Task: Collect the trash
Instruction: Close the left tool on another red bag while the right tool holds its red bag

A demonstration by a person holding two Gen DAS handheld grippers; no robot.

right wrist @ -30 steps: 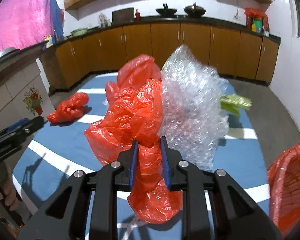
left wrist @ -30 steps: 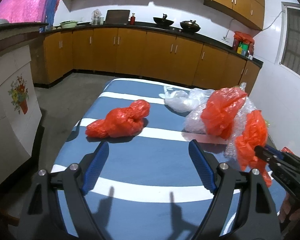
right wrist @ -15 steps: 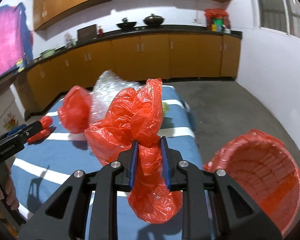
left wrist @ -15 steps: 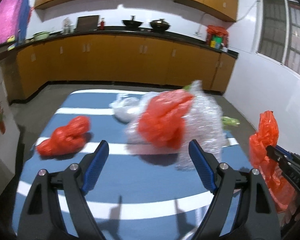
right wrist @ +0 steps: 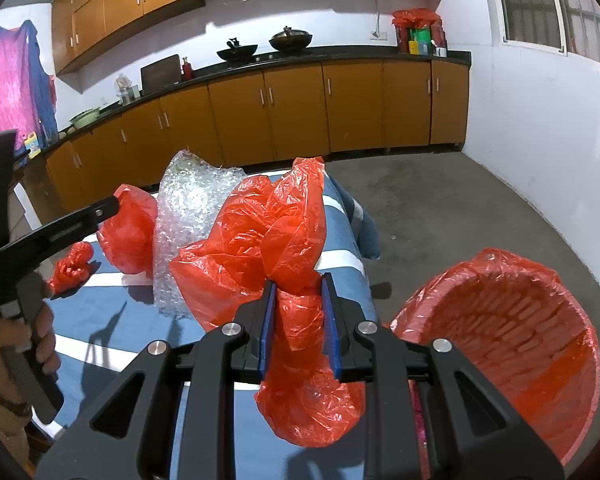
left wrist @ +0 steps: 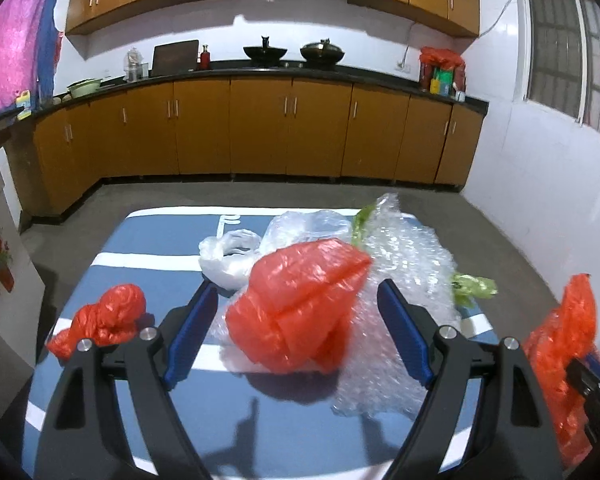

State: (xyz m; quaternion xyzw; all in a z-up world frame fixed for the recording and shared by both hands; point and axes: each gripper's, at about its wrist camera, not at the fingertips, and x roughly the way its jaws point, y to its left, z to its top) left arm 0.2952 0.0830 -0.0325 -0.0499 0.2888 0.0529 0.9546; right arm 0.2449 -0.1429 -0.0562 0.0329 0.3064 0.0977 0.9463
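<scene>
My right gripper [right wrist: 299, 326] is shut on a crumpled red plastic bag [right wrist: 260, 236] and holds it above the table's right edge, beside a red-lined bin [right wrist: 500, 344] on the floor. That bag also shows at the right of the left wrist view [left wrist: 568, 344]. My left gripper [left wrist: 296, 336] is open, its blue pads on either side of a red bag [left wrist: 296, 304] lying on bubble wrap [left wrist: 408, 272]. A smaller red bag [left wrist: 108, 316] lies at the left.
The table has a blue cloth with white stripes [left wrist: 156, 248]. A white plastic bag [left wrist: 228, 252], clear plastic and green scraps [left wrist: 472, 286] lie behind the bubble wrap. Wooden kitchen cabinets [left wrist: 260, 128] line the far wall; a white wall is to the right.
My right gripper has carried its red bag rightward off the pile to beside the bin. My left gripper has swung right and closed in around the red bag on the bubble wrap.
</scene>
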